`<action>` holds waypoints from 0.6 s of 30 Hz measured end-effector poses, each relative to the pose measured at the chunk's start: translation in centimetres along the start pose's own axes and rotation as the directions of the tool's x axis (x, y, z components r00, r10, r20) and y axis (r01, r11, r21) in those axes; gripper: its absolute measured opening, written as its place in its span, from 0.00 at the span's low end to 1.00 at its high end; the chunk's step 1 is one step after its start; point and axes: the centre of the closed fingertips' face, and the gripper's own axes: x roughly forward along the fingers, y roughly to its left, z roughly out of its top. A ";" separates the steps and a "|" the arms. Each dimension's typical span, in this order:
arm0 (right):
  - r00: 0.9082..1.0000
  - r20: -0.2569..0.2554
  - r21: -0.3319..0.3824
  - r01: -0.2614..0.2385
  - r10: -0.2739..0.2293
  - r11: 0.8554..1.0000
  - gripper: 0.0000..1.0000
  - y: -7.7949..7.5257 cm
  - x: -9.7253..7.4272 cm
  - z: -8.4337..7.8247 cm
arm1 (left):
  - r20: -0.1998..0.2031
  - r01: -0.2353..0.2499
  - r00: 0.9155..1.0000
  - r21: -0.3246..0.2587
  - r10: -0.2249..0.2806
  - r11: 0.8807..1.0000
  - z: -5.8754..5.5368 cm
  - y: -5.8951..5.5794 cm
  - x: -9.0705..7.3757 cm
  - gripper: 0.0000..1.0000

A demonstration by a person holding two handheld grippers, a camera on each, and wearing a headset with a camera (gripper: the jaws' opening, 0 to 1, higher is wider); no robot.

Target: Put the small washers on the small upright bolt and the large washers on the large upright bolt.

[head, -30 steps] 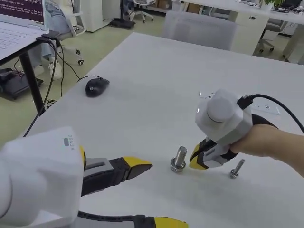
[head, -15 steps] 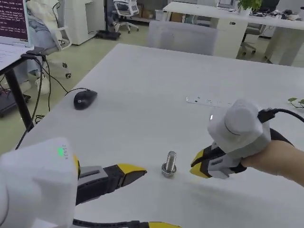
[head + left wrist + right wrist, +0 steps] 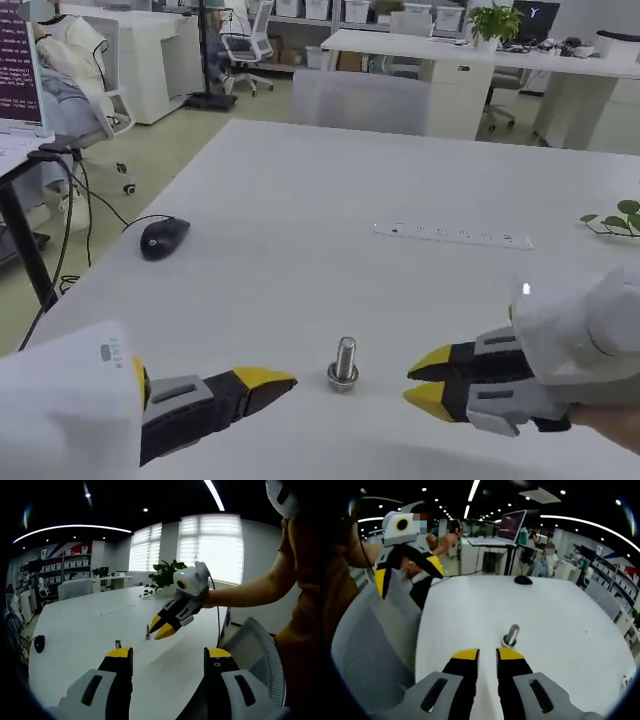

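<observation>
**White table, one bolt up, tongs on either side**

Bare white table (image 3: 300, 250) fills the head view, and low in the middle of the frame stands the large bolt (image 3: 344, 360). It is upright with a wider collar at its base, though I cannot tell if that is a washer or the bolt's own head. Just right of it sit the right tongs (image 3: 425, 380), yellow tips pointing at the bolt and clear of it. In the right gripper view those tongs (image 3: 487, 652) show only a narrow gap, with nothing between the jaws and the bolt (image 3: 510, 634) just ahead. Over at lower left, the left tongs (image 3: 169, 652) are spread wide and empty. Further out, a black mouse (image 3: 163, 237) lies at centre left. A power strip (image 3: 452, 236) lies at centre right, and plant leaves (image 3: 612, 222) show at the right edge.
</observation>
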 end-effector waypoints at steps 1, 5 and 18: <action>1.000 0.017 0.015 -0.002 0.002 1.000 0.15 0.3 -0.5 0.1 | 0.002 -0.001 1.000 -0.001 0.001 1.000 0.0 0.0 0.0 0.56; 0.996 0.083 0.051 0.011 -0.015 0.999 0.17 1.1 -2.6 0.0 | 0.008 0.002 1.000 -0.009 -0.002 1.000 -0.1 0.0 0.2 0.55; 0.973 0.198 0.208 0.077 -0.119 0.975 0.34 3.6 -8.6 -3.3 | 0.034 0.016 0.999 -0.032 -0.015 0.999 0.5 -0.8 0.4 0.56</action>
